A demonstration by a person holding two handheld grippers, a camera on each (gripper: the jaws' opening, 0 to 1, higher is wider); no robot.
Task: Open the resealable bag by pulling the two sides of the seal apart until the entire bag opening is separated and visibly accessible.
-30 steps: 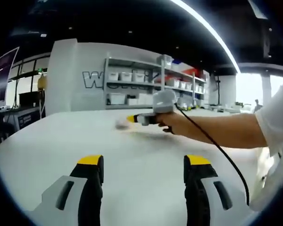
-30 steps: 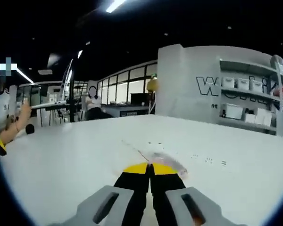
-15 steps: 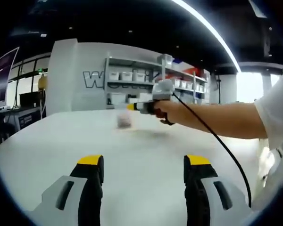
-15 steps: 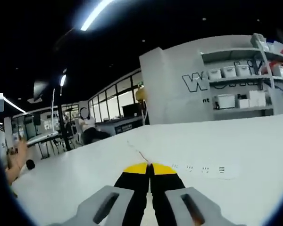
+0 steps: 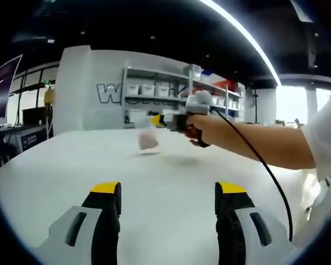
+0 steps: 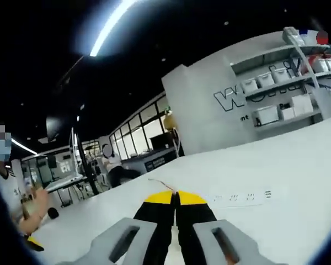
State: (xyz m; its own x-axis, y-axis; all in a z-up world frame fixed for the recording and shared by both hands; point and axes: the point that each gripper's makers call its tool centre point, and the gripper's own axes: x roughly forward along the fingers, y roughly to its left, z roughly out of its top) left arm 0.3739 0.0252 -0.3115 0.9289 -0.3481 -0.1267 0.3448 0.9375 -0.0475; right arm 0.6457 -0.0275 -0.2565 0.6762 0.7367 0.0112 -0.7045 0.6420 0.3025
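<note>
In the left gripper view, the left claw [image 5: 168, 201] is released, jaws spread over the white tabletop [image 5: 171, 176]. Ahead of it, the right claw [image 5: 154, 121] holds the resealable bag [image 5: 148, 140] dangling clear of the tabletop.

In the right gripper view, the right claw [image 6: 175, 197] is clenched on the resealable bag's [image 6: 237, 197] thin edge, which runs forward from its tips.

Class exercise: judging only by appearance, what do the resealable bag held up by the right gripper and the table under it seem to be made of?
Resealable bag: probably thin clear plastic film; it hangs limp from the right gripper and looks pale and see-through, though blurred. Table: a smooth, matte white surface, perhaps laminate or painted board; it shows soft shadows and no grain. Its core cannot be told.
</note>
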